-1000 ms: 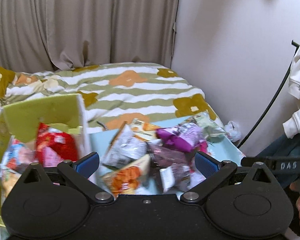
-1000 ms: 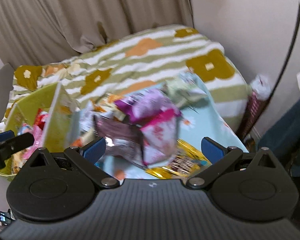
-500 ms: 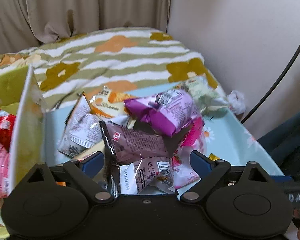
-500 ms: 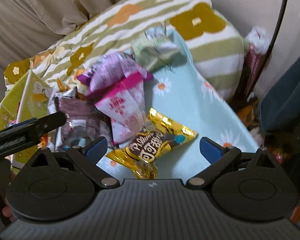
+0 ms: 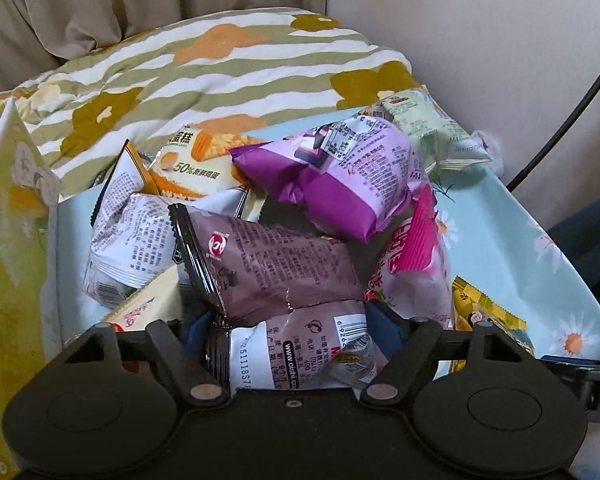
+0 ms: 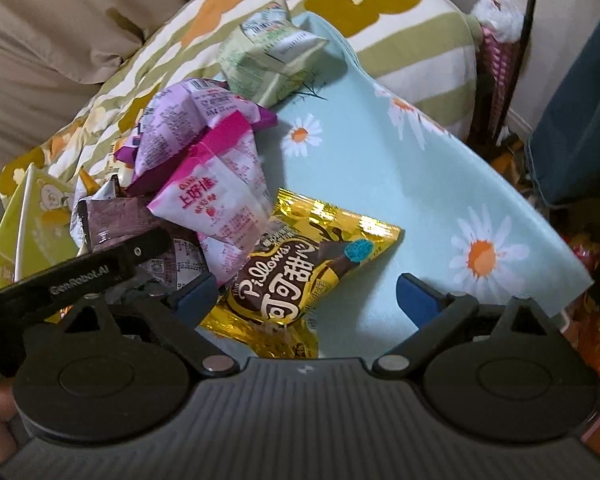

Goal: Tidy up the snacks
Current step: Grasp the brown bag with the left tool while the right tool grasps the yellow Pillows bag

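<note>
Left wrist: left gripper (image 5: 288,330) jaws clenched on crinkled brown-and-white packet (image 5: 300,354); right gripper (image 6: 304,292) jaws released over gold Pillows bag (image 6: 300,264).

Home, looks like a bedroom or living corner. Evidence: striped floral quilt (image 5: 228,68) across the upper middle of the left wrist view, beige curtain (image 5: 100,4) along the top left, plain wall (image 5: 480,20) upper right. Daisy-print light blue cloth (image 6: 380,184) at centre right of the right wrist view, retail snack packets (image 5: 268,264) piled on it.
</note>
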### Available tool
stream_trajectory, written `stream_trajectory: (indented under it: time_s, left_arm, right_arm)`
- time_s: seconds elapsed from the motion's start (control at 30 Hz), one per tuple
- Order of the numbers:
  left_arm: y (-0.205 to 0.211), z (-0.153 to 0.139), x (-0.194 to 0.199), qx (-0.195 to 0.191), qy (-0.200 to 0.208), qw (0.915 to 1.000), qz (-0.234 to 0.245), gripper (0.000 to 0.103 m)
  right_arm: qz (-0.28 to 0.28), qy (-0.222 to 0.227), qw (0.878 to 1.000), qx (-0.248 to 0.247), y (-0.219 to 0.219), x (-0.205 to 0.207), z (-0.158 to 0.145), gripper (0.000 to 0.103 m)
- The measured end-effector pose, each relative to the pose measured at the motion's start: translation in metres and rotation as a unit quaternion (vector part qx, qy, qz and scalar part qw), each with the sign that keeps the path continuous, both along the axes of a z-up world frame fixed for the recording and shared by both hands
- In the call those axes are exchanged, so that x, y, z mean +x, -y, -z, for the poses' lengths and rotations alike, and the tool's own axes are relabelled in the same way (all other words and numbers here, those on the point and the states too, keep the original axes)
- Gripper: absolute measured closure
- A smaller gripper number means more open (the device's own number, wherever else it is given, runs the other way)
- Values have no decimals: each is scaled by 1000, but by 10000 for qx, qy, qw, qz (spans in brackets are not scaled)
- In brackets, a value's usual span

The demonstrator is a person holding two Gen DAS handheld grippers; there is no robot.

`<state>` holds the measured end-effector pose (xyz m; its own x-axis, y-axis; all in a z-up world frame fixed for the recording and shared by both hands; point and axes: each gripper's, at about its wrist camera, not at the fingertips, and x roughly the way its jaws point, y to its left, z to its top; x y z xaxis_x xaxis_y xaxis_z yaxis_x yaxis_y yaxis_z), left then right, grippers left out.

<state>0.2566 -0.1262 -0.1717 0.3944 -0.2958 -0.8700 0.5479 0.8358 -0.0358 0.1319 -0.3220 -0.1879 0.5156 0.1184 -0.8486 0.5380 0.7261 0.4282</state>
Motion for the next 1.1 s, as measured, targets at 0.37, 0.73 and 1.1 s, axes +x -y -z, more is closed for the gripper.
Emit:
stream_trajectory:
  time_s: [0.37, 0.73, 1.1]
  left_arm:
    - [-10, -6, -5, -38, -10, 10000, 88, 30]
    - [-17, -26, -21, -160, 243, 9995, 97, 30]
    - [-19, -39, -35, -284, 404, 9986, -184, 30]
  right_arm:
    - [184, -4, 9996, 201, -4, 9, 10, 0]
    - [94, -161, 9995, 244, -4, 19, 20, 20]
    - [-384, -180, 9989, -203, -1, 16, 14, 47]
